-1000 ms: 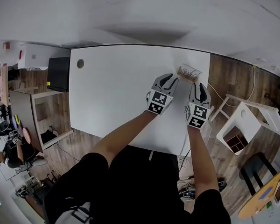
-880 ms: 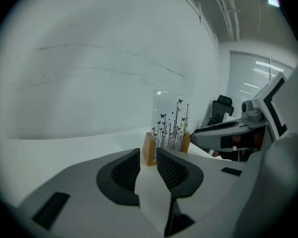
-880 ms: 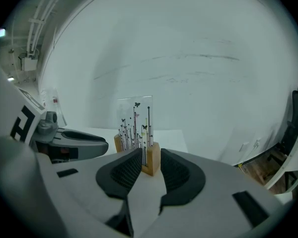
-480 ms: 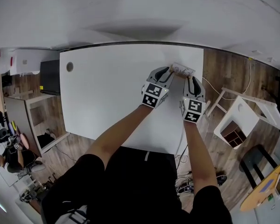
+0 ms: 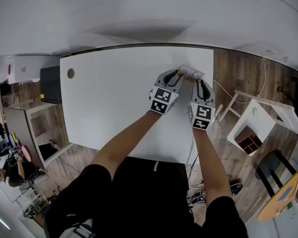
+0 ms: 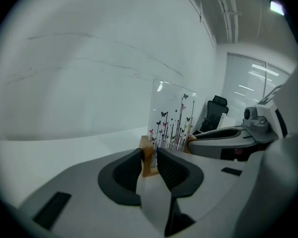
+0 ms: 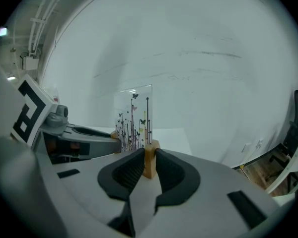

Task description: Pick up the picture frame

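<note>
Clamping at the left, the left gripper has its jaws closed on one wooden end of the picture frame, which stands upright at the far right corner of the white tabletop. Over on the right, the right gripper jaws pinch the frame's other wooden end.

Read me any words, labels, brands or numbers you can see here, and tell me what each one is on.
No readable text anywhere in these views.
Picture frame: printed butterflies and flower stems only, no words.
Marker cubes on the left gripper and right gripper: black-and-white square patterns, not letters or numbers.
</note>
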Demonstrator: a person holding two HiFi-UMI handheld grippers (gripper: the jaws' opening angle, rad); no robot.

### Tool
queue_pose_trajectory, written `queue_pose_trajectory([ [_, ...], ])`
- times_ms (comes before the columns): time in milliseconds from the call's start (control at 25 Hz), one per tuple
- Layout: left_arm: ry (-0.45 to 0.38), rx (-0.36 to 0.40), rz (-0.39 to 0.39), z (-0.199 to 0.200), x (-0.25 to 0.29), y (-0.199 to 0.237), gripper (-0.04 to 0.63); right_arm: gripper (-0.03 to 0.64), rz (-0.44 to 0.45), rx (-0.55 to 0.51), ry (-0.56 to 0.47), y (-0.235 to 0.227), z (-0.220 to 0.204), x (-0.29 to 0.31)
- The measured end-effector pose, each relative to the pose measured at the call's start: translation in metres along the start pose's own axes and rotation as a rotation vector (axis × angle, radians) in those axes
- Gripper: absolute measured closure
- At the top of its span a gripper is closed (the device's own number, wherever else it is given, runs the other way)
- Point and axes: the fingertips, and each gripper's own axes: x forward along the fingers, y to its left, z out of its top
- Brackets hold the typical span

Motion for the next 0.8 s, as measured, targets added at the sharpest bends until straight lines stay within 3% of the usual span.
queue_pose_trajectory([
  [360,-0.009,0.001,-0.004,-0.002,-0.010,-0.002,0.526,0.545,0.005,0.021,-0.010,-0.001,0.002,-0.004],
  [640,-0.055,-0.005,0.035,0.005,-0.050,-0.011,0.528,0.548,0.019,0.014,-0.061,0.019,0.014,-0.034],
  [800,-0.083,-0.023,0.013,0.009,-0.095,-0.021,0.528,0.549,0.021,0.012,-0.089,0.045,0.025,-0.067],
])
